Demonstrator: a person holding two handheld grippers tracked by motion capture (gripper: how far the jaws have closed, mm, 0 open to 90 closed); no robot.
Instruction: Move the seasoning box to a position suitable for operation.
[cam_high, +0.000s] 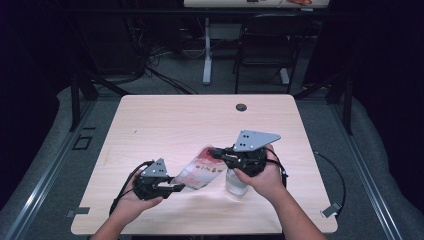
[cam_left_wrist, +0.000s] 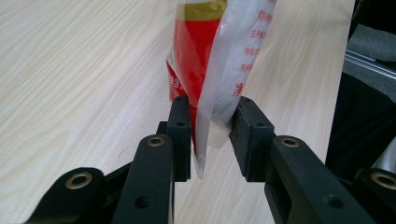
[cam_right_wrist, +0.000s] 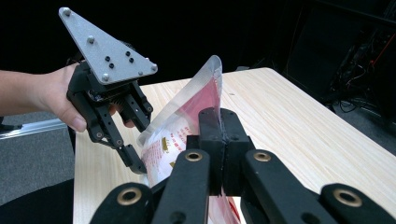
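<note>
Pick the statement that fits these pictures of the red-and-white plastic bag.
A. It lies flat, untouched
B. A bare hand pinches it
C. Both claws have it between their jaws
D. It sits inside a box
C: the left claw straddles the bag, and the right claw is clamped on it.

Bag (cam_left_wrist: 205, 56): red with a gold band, clear-white edge printed in red characters.
Table (cam_high: 165, 120): pale wood grain.
Jaws: black.
Gripper plates (cam_high: 255, 139): grey.
Floor (cam_high: 40, 165): grey.
</note>
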